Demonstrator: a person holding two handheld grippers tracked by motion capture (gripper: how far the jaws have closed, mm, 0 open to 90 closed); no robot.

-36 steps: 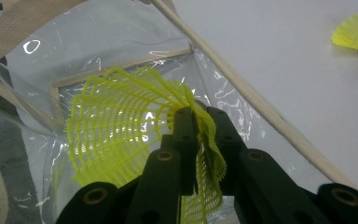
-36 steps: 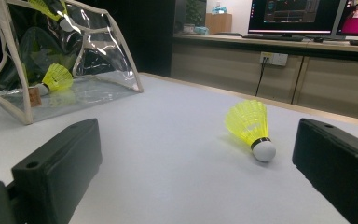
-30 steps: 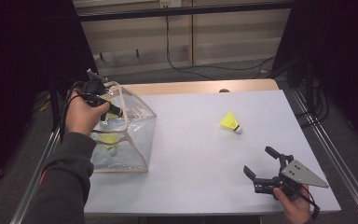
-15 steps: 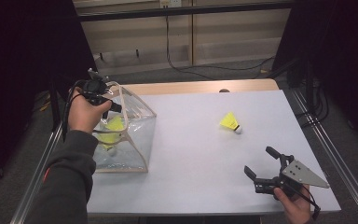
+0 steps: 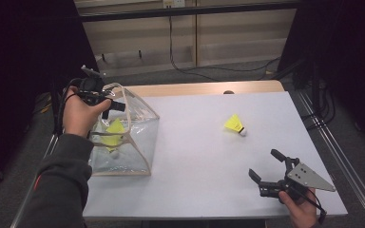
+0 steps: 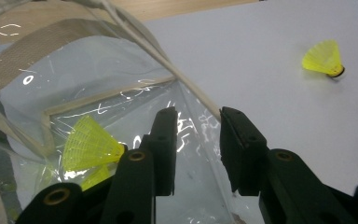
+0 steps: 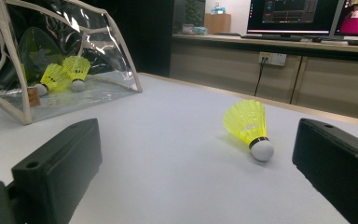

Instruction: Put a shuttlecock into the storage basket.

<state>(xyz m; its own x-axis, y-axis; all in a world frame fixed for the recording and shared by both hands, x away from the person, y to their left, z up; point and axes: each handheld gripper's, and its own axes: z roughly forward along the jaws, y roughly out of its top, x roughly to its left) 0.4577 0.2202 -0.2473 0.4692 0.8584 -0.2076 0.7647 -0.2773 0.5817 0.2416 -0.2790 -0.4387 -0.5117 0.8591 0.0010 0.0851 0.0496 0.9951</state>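
Observation:
A clear plastic bag [image 5: 138, 142] with beige trim stands at the table's left, its mouth upward. My left gripper [image 5: 118, 105] hovers over that mouth. Its jaws have just been opening and now stand apart with nothing between them [image 6: 193, 116]. Below them a yellow shuttlecock [image 6: 91, 144] lies inside the bag [image 6: 121, 70], with a second yellow one under it. Another yellow shuttlecock [image 5: 234, 124] lies on the white table right of centre. My right gripper [image 5: 264, 163] rests near the front right edge, wide open and facing that shuttlecock [image 7: 249, 126].
The white tabletop [image 5: 195, 156] ends in a wooden strip at the far edge. Metal rails run along both sides of the table. In the right gripper view the bag [image 7: 60, 65] holds two shuttlecocks, and monitors stand on a far desk.
The left jaws have come apart, and a yellow shuttlecock now sits lower inside the bag beneath them. The right gripper has not moved.

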